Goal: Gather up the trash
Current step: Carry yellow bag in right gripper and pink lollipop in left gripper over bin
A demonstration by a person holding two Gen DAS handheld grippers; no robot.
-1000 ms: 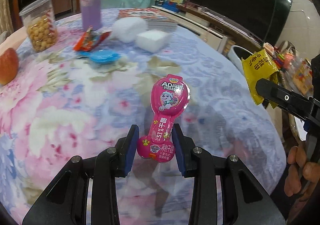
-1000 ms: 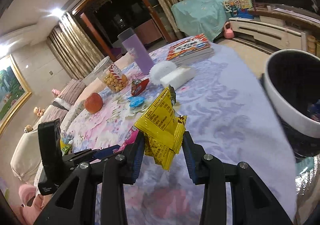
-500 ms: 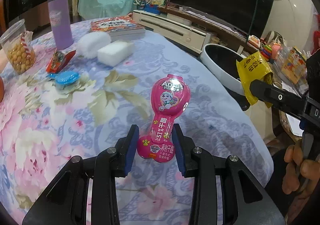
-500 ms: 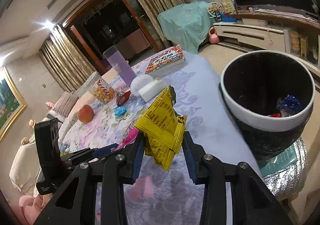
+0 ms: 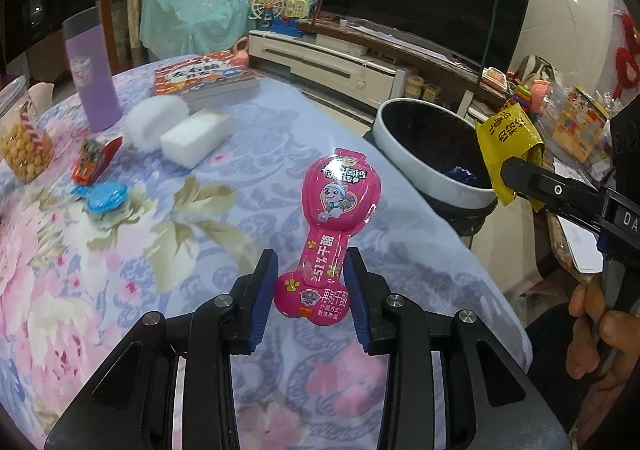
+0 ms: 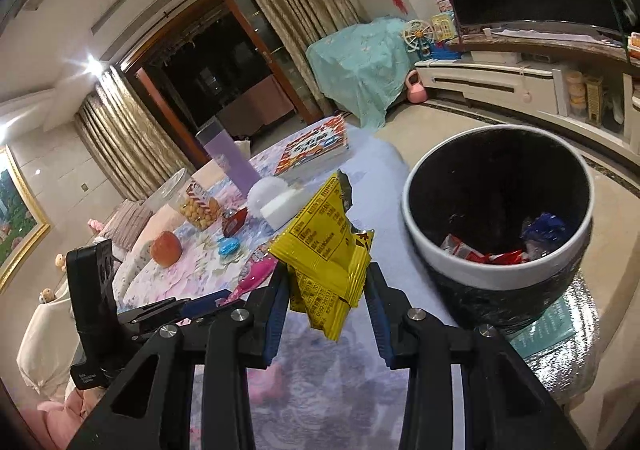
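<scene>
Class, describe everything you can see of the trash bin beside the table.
The trash bin is a round, open-topped tub with a broad white rim and a dark liner inside. It stands upright off the edge of the floral table, lower than the tabletop, on a shiny silver surface. At its bottom lie red-and-white wrappers and a crumpled blue wrapper. Neither tool touches it; the yellow packet is held beside it, not over the opening.

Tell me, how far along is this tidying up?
Some wrappers already lie in the bin. In hand: the left gripper holds a pink packet, the right gripper a yellow wrapper, neither dropped in yet. Left on the table: a red wrapper and a blue lid.
</scene>
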